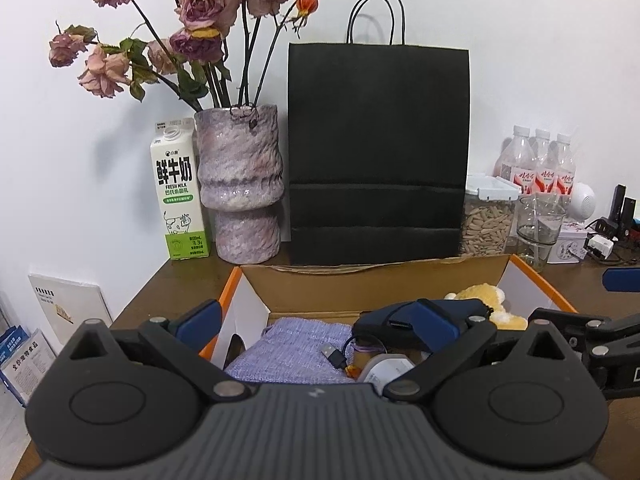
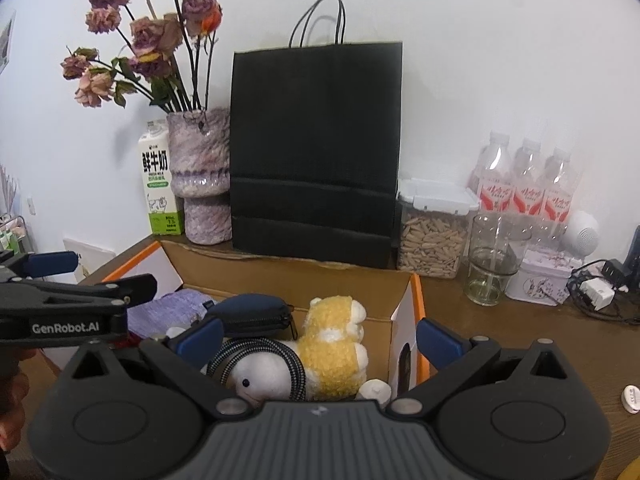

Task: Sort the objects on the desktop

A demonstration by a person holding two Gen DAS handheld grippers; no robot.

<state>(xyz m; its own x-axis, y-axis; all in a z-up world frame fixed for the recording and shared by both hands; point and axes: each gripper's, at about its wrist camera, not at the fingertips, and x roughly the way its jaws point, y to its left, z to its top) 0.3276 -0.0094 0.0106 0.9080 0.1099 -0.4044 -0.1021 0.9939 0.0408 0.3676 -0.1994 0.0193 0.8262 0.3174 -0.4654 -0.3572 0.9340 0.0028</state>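
Cardboard box [image 2: 280, 276] on my desk [image 2: 500, 328] already collects the plush toy [image 2: 336, 344], pouch [image 2: 252, 312] and cable; both hand-held grippers, left [image 1: 320, 320] and right [image 2: 320, 336], hang released above it, holding nothing.

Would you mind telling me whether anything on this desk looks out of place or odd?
Only the roses in the vase stand out: their heads are wilted and drooping. In the cardboard box the plush toy, cable and pouch lie jumbled together.
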